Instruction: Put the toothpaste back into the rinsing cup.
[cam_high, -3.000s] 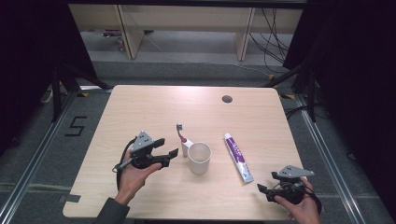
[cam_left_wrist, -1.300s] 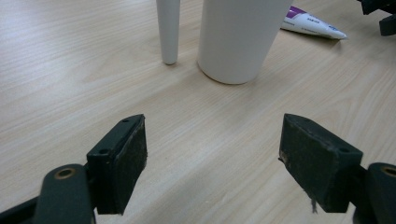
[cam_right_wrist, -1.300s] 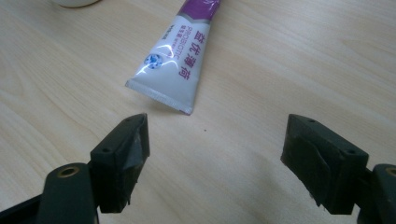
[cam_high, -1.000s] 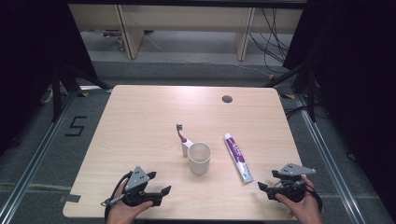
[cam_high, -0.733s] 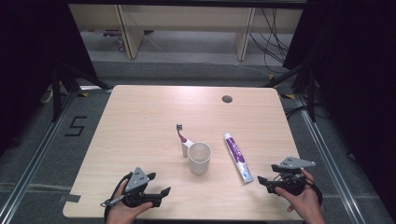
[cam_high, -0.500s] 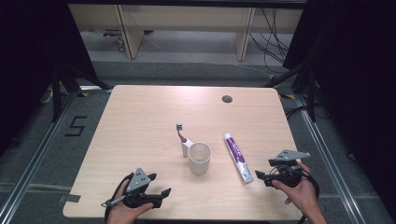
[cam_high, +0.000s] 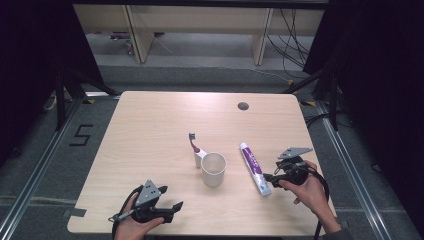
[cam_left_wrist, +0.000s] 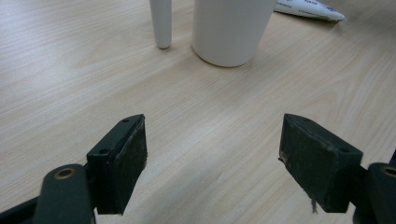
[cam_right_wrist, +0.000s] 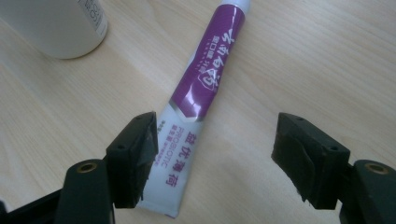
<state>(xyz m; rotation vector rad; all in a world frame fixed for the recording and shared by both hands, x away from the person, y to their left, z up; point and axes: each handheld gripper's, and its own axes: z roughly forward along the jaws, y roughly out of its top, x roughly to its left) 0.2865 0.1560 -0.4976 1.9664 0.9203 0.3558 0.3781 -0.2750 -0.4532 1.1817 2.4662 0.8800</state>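
Your right claw (cam_high: 274, 177) is at the crimped end of the toothpaste tube (cam_high: 254, 168), jaws spread but just been closing in, w/ the tube's flat tail lying partly between them and against the left pad (cam_right_wrist: 140, 154); nothing pinched yet. Tube lies flat on the surface (cam_high: 150, 130), just right of the white cup (cam_high: 213, 169), cap end pointing away from you. Toothbrush (cam_high: 195, 146) lies beside the cup's far left, touching or nearly so. Your left claw (cam_high: 172, 209) sits spread and empty near the front edge, aimed at the cup. So you're early on: approach about done, grab not made, lift and whatever follows w/ the tube all left to do
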